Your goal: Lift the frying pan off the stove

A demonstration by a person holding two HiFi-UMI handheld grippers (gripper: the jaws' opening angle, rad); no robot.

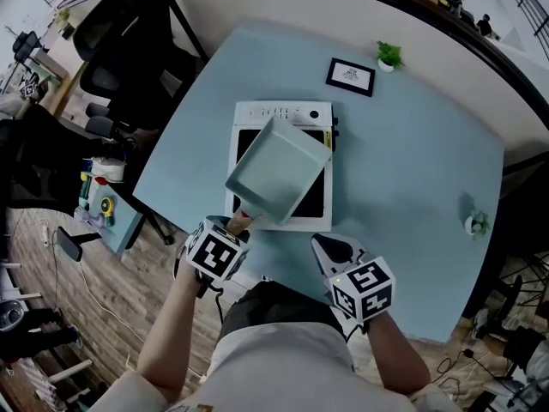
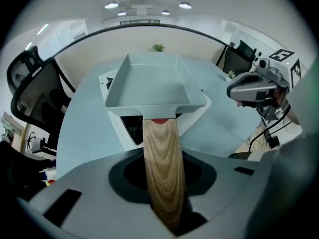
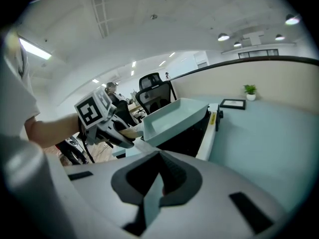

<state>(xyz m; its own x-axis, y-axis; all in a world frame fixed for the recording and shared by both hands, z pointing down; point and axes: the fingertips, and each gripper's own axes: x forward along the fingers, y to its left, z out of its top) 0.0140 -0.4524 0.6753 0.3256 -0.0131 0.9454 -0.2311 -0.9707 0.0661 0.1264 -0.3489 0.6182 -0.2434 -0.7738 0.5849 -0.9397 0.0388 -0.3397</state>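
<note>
The head view takes in the whole pale blue table (image 1: 412, 161). One white stove (image 1: 314, 194) with a black glass top sits near the middle. One square, pale green frying pan (image 1: 279, 166) hangs tilted over it, covering the left part of the glass. The left gripper (image 1: 232, 227) is at the near edge of the stove, on the pan's wooden handle (image 1: 243, 220). The right gripper (image 1: 330, 249) hovers just beside the stove's near right corner and touches nothing. Only this view shows both potted plants. One plant (image 1: 389, 56) stands at the far edge next to a single picture frame (image 1: 350, 76). A second plant (image 1: 476, 224) stands well apart at the right edge. Black office chairs (image 1: 120, 67), at least two, stand beyond the table on the left.

The left gripper view shows the grip itself, which the head view hides under the marker cube. The fingers pinch the handle from both sides, and the pan stretches straight ahead with the stove below it. The right gripper shows at the right side, and only the far plant is in sight.

The right gripper view gives the side angle. The pan's handle end is raised and its floor slopes above the black glass. I cannot tell whether its far edge touches the stove. This gripper's own fingers are pressed together with nothing between them. One plant, the frame and one chair show here.
</note>
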